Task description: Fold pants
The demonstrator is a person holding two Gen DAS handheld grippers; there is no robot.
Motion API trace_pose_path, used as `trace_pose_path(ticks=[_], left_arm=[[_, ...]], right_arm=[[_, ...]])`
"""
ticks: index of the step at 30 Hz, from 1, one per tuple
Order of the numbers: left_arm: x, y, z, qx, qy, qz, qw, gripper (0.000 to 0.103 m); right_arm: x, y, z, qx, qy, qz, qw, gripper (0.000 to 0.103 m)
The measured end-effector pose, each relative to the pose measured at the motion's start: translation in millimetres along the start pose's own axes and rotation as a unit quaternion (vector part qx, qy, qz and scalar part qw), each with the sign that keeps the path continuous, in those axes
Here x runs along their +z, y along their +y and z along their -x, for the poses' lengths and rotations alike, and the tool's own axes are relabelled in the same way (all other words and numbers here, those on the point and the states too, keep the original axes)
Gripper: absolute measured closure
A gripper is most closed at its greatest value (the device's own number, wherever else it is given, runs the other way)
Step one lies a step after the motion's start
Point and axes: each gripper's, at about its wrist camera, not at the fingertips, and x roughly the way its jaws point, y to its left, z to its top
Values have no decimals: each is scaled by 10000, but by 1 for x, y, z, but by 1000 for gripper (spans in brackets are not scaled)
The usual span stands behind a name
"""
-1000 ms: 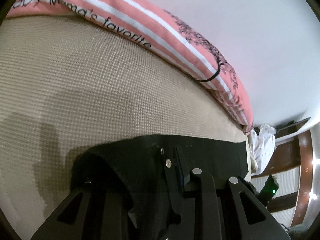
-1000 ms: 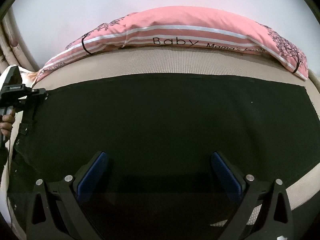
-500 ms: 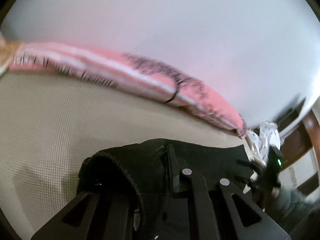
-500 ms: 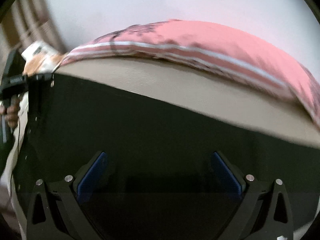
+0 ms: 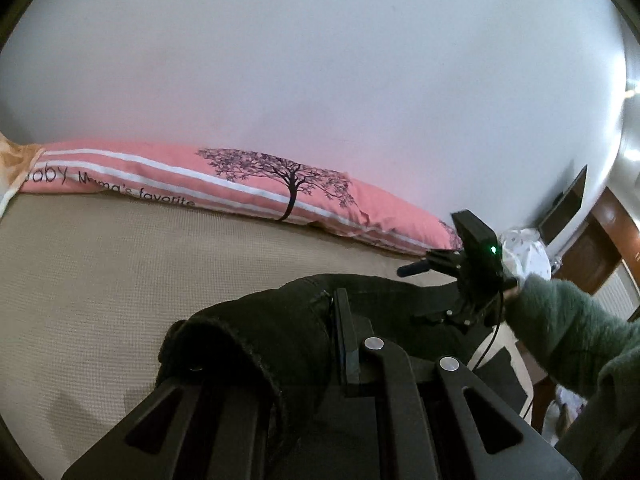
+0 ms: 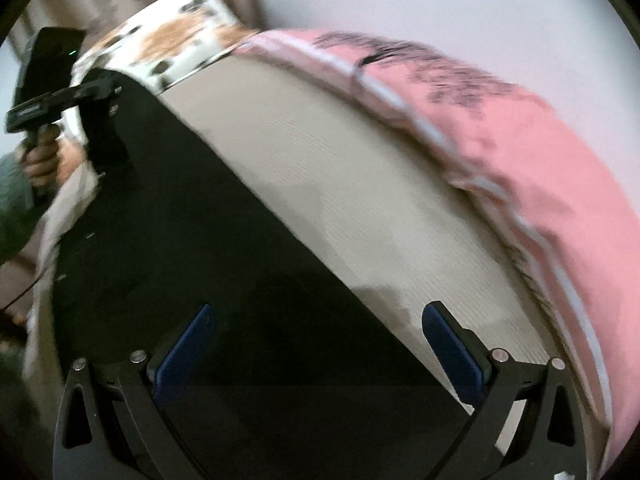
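Observation:
Black pants (image 6: pixel 180 220) lie spread on the beige bed (image 6: pixel 340 184). My left gripper (image 5: pixel 332 312) is shut on one end of the pants (image 5: pixel 280 328), lifted off the bed; the cloth drapes over its left finger. In the right wrist view the left gripper (image 6: pixel 100 92) holds that end at the far left. My right gripper (image 6: pixel 318 340) hovers over the pants' long edge. Its jaws are wide and closing, and the blue pads (image 6: pixel 188 344) touch nothing. The right tool's black housing (image 5: pixel 478 256) shows at the right of the left wrist view, held by a green-sleeved hand (image 5: pixel 560 312).
A long pink pillow (image 5: pixel 240 184) with a tree print lies along the white wall at the bed's far side. A spotted cloth (image 6: pixel 172 36) sits at one end of the bed. Past the other end are a white bundle (image 5: pixel 524 256) and wooden furniture (image 5: pixel 592 248).
My left gripper has risen with the pants' end, which now hangs clear of the bed. The right gripper has swung sideways and rolled, so the pants' edge now runs diagonally under it.

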Motion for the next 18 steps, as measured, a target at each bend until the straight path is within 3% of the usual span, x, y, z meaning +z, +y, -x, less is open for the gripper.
trace_pose_path(ticks=[2, 4, 7, 9, 18], left_arm=[[0, 1, 0, 40, 14, 52, 10000, 93], [0, 2, -4, 118, 38, 48, 9999, 93], [0, 4, -4, 200, 31, 76, 9998, 93], [1, 7, -4, 221, 23, 172, 9996, 93], [3, 9, -8, 455, 98, 183, 9988, 93]], right_arm=[[12, -1, -8, 375, 212, 207, 9989, 22], [22, -5, -18, 812, 510, 333, 9948, 25], [28, -17, -27, 1094, 660, 320, 9913, 38], [24, -28, -29, 1168, 763, 250, 9899, 54], [-17, -68, -27, 1239, 1259, -24, 9843, 60]])
